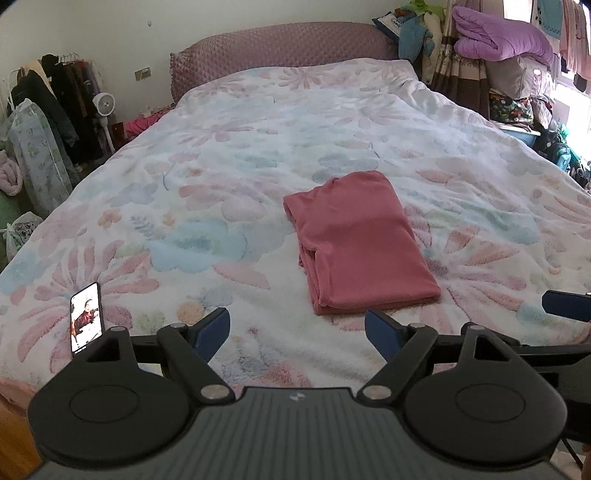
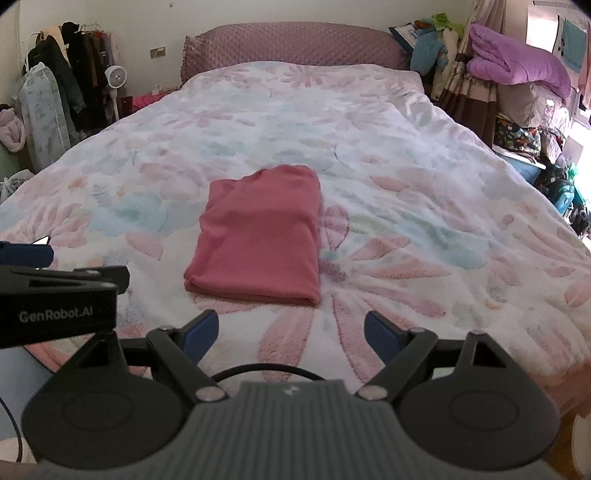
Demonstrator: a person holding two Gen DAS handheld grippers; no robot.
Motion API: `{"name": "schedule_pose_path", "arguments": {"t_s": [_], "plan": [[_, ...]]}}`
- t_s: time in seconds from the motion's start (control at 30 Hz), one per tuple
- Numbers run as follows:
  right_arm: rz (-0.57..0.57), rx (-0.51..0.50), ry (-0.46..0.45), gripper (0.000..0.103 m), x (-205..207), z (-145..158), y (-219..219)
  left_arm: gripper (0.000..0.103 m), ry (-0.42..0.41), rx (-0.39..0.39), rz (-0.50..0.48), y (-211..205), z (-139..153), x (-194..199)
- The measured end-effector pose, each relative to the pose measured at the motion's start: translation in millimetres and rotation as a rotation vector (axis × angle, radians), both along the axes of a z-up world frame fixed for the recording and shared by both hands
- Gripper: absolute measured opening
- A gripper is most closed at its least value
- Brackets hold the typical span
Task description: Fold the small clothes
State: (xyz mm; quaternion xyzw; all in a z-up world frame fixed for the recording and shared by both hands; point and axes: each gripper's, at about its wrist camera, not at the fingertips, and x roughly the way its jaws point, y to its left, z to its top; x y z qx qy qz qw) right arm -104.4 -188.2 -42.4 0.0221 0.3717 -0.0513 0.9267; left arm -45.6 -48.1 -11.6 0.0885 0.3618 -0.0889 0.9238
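a: what's over on the left?

b: a clothes rack (image 1: 62, 92) with dark coats, a small white fan (image 1: 103, 105) beside it, and nearer, a phone (image 1: 86, 319) lying on the floral bedspread (image 1: 221, 155) with its screen lit.

a: and the left gripper (image 1: 297, 332)?

b: low over the near edge of the bed, its 2 blue-padded fingers (image 1: 212, 328) spread wide, nothing between them. it touches no cloth.

a: where's the garment?

b: the pink garment (image 1: 356, 240) lies folded into a neat rectangle on the bedspread, just ahead of the left gripper and a little to its right. from the right wrist camera it sits ahead and slightly left.

a: the right gripper (image 2: 291, 334)?

b: also wide open and empty, hovering near the bed's front edge, apart from the garment. the left gripper's body shows at that view's left border.

a: farther right?

b: a folded purple quilt (image 1: 502, 35) on a pile of bedding beside the padded headboard (image 1: 280, 48).
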Motion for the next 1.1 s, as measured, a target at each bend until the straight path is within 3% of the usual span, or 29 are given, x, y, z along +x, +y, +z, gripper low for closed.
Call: {"name": "schedule_pose_path", "arguments": {"t_s": [1.1], "plan": [[-0.024,0.023,-0.009,0.082,1.1,3.1,-3.9,0.097,0.004,0.006,0.015,4.9,-3.3,1.5]]}}
